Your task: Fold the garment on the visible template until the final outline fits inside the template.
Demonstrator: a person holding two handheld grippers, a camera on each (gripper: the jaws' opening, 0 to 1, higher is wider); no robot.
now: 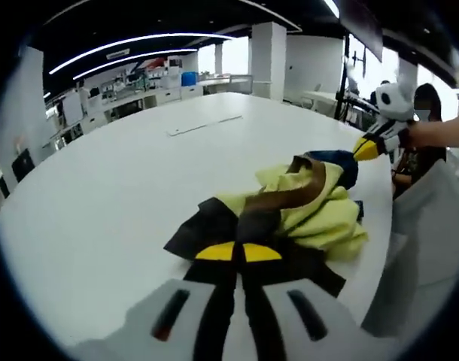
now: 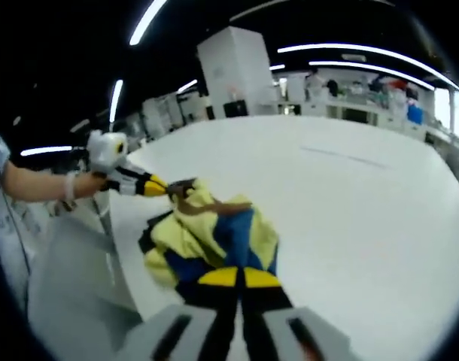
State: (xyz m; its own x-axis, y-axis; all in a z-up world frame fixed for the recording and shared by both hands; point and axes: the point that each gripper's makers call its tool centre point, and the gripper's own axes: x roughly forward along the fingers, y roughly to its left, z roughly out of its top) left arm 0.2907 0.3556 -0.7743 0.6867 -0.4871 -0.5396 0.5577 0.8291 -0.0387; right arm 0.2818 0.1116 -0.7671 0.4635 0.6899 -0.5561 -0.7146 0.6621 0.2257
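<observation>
the garment [image 1: 305, 203] lies bunched near the white bench's [image 1: 124, 195] edge, unfolded. left gripper [image 1: 238, 252] and right gripper [image 2: 238, 277] each have fingers pinched shut on its cloth; all folding remains.

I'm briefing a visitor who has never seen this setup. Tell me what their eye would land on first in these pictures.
First, the crumpled garment, yellow, blue, brown and black, heaped near the edge of the big white table. Next, the two yellow-tipped tools biting it from opposite ends: the left hand-held gripper closed on a black flap, the right hand-held gripper closed on the blue part. Behind them lies the bare tabletop, with a thin pale strip far across it.
</observation>
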